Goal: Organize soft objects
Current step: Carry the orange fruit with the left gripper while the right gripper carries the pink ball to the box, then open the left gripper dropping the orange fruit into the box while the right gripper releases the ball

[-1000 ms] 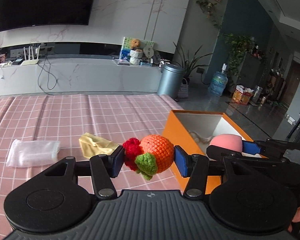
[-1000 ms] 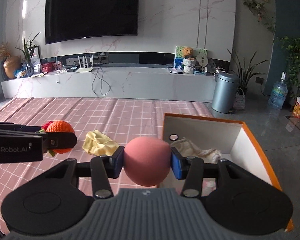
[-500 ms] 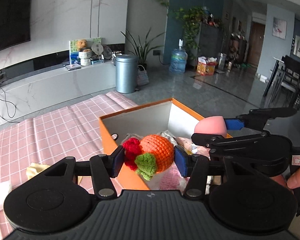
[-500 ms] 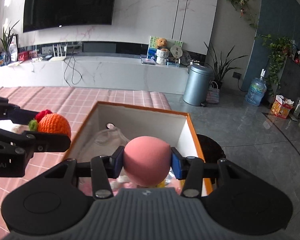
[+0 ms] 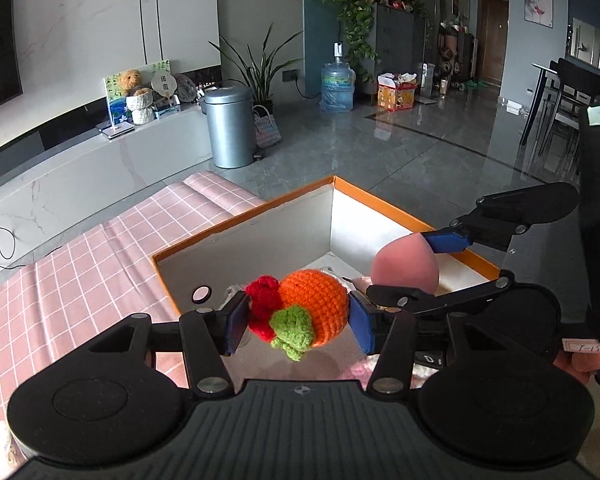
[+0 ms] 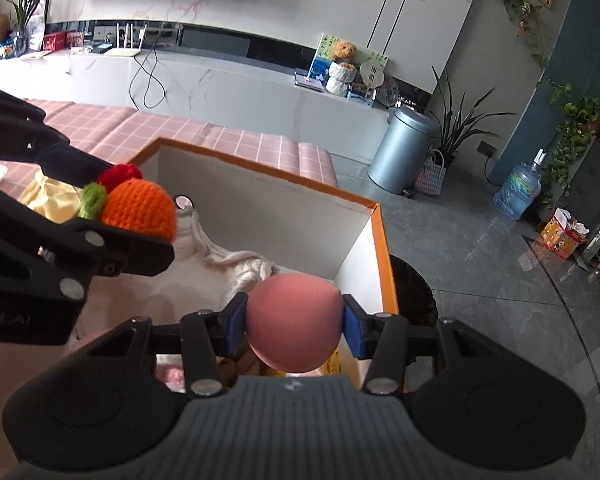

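Soft toys are in both grippers, and both hang over the open orange box (image 6: 384, 248). The left gripper (image 5: 298, 320) has its jaws pinching a crocheted orange fruit (image 5: 314, 306) with a red bit and a green leaf on one side; the blue pads press it from left and right. It sits above the near-left part of the box, just inside the wall with the round finger hole (image 5: 201, 294). The right gripper (image 6: 294, 326) has its jaws clamped on a pink ball (image 6: 294, 320), which bulges a little between the pads. That ball hangs above the near-right part of the box, close to the right wall and its orange rim.

In the left wrist view the two grippers are just beside each other, the pink ball (image 5: 404, 266) near the fruit, apart from it. In the right wrist view the fruit (image 6: 140, 208) is up and to the left of the ball, with a clear gap between.

Inside the box lie white cloths (image 6: 236, 260) and some pink fluffy things near the front; the far corner has bare white walls and open room. The box stands at the edge of a table with a pink checked cloth (image 5: 100, 264). Beyond that edge is grey floor and a grey bin (image 6: 406, 148). A yellow cloth (image 6: 48, 198) lies on the table left of the box.
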Demonstrator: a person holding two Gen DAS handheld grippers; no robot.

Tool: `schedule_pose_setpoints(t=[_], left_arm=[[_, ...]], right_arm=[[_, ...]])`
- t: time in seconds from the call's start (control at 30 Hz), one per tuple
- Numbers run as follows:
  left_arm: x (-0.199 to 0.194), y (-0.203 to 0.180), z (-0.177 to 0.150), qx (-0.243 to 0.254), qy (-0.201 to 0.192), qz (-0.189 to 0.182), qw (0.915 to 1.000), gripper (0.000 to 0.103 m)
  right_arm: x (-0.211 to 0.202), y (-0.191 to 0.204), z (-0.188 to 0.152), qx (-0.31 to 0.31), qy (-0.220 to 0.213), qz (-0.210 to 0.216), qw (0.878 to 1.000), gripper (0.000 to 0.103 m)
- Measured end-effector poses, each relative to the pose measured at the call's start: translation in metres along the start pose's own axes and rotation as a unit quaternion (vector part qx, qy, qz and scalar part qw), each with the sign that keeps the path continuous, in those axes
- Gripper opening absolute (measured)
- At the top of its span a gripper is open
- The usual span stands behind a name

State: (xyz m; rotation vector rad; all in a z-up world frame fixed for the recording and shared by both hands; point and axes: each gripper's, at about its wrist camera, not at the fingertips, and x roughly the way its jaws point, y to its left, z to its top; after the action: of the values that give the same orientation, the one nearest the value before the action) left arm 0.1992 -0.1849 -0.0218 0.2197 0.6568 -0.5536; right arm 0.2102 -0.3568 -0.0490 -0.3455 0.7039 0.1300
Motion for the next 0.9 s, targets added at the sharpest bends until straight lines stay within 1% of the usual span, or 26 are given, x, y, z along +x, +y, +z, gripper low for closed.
schedule_pose_setpoints(t=[0.07, 0.17, 0.27, 0.37, 0.5, 0.53, 0.57, 0.6, 0.67, 0.9], left_arm=[[0.005, -0.002, -0.002, 0.003, 0.006, -0.002, 1.0000, 0.061], [0.012, -0.006, -0.003, 0.020, 0.016, 0.006, 0.9997, 0.061], [0.019, -0.007, -0.005, 0.023, 0.025, 0.000, 0.9994, 0.061], [0.023, -0.007, -0.005, 0.027, 0.030, 0.003, 0.9992, 0.061], [0.028, -0.004, -0.002, 0.026, 0.035, 0.001, 0.9991, 0.061], [0.028, -0.004, -0.001, 0.026, 0.034, 0.001, 0.9991, 0.062], [0.028, -0.004, -0.001, 0.026, 0.035, 0.002, 0.9990, 0.062], [0.028, -0.005, -0.001, 0.026, 0.037, 0.004, 0.9990, 0.065], [0.027, -0.005, -0.001, 0.027, 0.037, 0.006, 0.9989, 0.068], [0.022, -0.005, 0.002, 0.029, 0.028, 0.011, 0.9991, 0.078]], right_arm=[[0.006, -0.001, 0.000, -0.005, 0.006, -0.003, 1.000, 0.049], [0.012, 0.000, -0.002, -0.013, 0.014, -0.006, 1.000, 0.051], [0.018, -0.001, -0.002, -0.019, 0.025, -0.005, 1.000, 0.051], [0.016, 0.000, -0.001, -0.027, 0.024, -0.006, 0.999, 0.053], [0.011, 0.002, 0.001, -0.039, 0.021, -0.008, 0.999, 0.054], [0.009, 0.001, 0.001, -0.040, 0.021, -0.009, 0.999, 0.054], [0.008, 0.000, 0.001, -0.040, 0.020, -0.010, 0.999, 0.056], [0.006, 0.000, 0.000, -0.040, 0.019, -0.011, 0.999, 0.061], [0.001, 0.000, -0.001, -0.041, 0.015, -0.012, 0.999, 0.065], [-0.010, 0.000, -0.003, -0.038, 0.010, -0.012, 0.999, 0.068]])
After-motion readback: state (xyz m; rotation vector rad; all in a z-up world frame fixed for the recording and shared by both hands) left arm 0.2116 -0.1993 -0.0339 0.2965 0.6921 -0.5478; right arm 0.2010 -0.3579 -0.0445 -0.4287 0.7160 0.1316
